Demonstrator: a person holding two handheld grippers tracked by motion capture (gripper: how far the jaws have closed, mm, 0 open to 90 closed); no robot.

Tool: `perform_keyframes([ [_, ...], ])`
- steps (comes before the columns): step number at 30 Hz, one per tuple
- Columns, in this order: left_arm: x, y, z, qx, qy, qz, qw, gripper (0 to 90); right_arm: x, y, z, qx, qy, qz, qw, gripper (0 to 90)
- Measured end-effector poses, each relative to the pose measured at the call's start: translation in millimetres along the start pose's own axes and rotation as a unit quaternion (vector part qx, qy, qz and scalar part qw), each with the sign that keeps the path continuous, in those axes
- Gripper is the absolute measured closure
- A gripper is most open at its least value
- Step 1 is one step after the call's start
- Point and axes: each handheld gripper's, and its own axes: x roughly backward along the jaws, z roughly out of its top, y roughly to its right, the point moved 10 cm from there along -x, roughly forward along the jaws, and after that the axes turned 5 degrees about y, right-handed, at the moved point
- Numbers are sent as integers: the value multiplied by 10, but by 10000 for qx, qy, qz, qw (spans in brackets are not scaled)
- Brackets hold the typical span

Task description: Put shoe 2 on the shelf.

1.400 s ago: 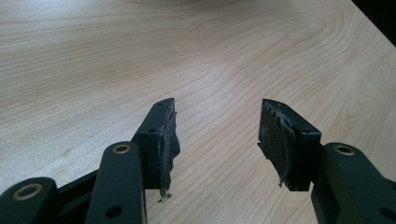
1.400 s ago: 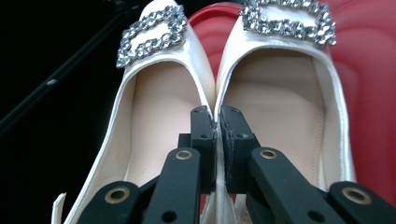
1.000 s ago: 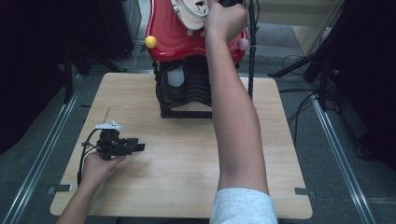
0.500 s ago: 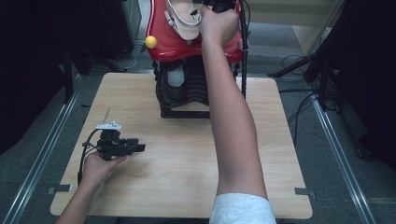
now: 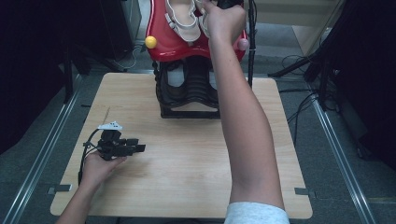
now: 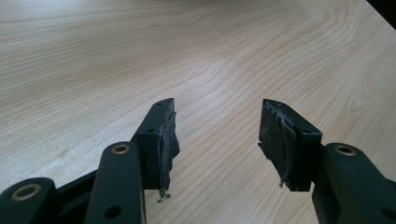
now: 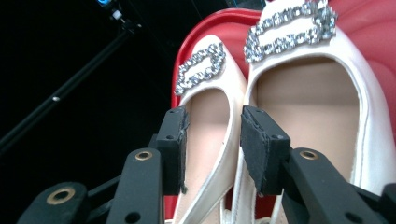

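Found the cream shoes at the top centre of the high view, lying side by side on the red stand beyond the far edge of the table. Found the right gripper up there too, jaws spread partway and bracketing the side wall of the narrower-looking shoe in the middle of the right gripper view. Contact with that wall impossible to confirm. Found the left gripper at the lower left of the high view, low over bare wood, jaws wide apart and empty.

Judged the shoes light, with a thin, soft upper apt to give under a squeeze and a smooth, satin-like skin likely to slip. Judged the rhinestone buckles the fragile part, best left alone. Reckoned the open side wall beside the footbed the sound place to pinch, firmly but not deep, one shoe at a time.

Got from the right gripper view the buckles, the tan lining and the wall between the jaws, all too small in the high view or hidden behind the right hand. Got from the high view the height of the stand and the black rack beneath it. Got from the left gripper view frayed pads and plain wood grain.
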Motion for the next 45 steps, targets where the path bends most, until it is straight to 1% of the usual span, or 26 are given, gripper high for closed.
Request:
perform_keyframes([
  [2, 0, -1, 3, -19, 14, 20, 10000, 463, 39, 5, 12, 49, -20, -33, 10000, 613],
  [6, -8, 9, 6, -43, -5, 34, 10000, 463, 144, 40, 75, 12, 12, -45, 10000, 602],
  [7, -9, 9, 6, -34, -10, 32, 10000, 463, 174, 51, 86, 43, 0, -47, 10000, 602],
  [11, -20, 20, 0, -66, -62, 19, 10000, 464, 291, 130, 108, 224, -59, -186, 9996, 601],
  [12, -23, 20, 1, -82, -59, 24, 9999, 463, 319, 156, 107, 234, -84, -198, 9995, 602],
  [14, -27, 28, 1, -68, -62, 8, 10000, 463, 379, 207, 113, 246, -52, -227, 9994, 593],
  [15, -29, 35, 1, -54, -58, -4, 10000, 463, 404, 239, 110, 257, -51, -255, 9993, 588],
  [18, -30, 32, 4, -152, -55, 50, 9999, 462, 486, 324, 79, 266, -37, -277, 9993, 586],
  [20, -31, 39, 6, -129, -54, 12, 9999, 461, 530, 392, 48, 326, -82, -336, 9989, 586],
  [21, -35, 37, 7, -138, -47, 28, 9999, 461, 550, 425, 37, 338, -93, -342, 9988, 586],
  [25, -46, 47, 10, -169, -41, 16, 9998, 460, 643, 560, 2, 316, -91, -365, 9988, 575],
  [27, -56, 56, 17, -154, -8, 10, 9999, 460, 693, 622, -9, 303, -79, -382, 9988, 571],
  [29, -61, 52, 23, -175, -16, -8, 9998, 460, 735, 696, -33, 370, -117, -468, 9982, 558],
  [31, -77, 56, 42, -181, -47, 6, 9998, 460, 770, 770, -68, 382, -157, -550, 9976, 557],
  [32, -83, 65, 57, -204, -25, -15, 9998, 460, 789, 801, -85, 376, -166, -585, 9974, 557],
  [33, -98, 74, 73, -200, 10, -30, 9998, 460, 807, 829, -97, 379, -152, -597, 9974, 557],
  [35, -125, 86, 84, -219, -36, -61, 9997, 460, 847, 874, -118, 366, -132, -615, 9973, 557],
  [38, -166, 103, 97, -323, -87, -99, 9994, 463, 912, 961, -143, 379, -120, -680, 9969, 547],
  [40, -188, 113, 119, -366, -66, -119, 9992, 469, 962, 1032, -158, 411, -123, -761, 9962, 541],
  [42, -209, 124, 139, -366, 25, -164, 9992, 469, 1014, 1108, -171, 458, -127, -865, 9951, 539],
  [45, -235, 116, 147, -405, 42, -114, 9991, 466, 1084, 1198, -191, 463, -71, -909, 9948, 534],
])
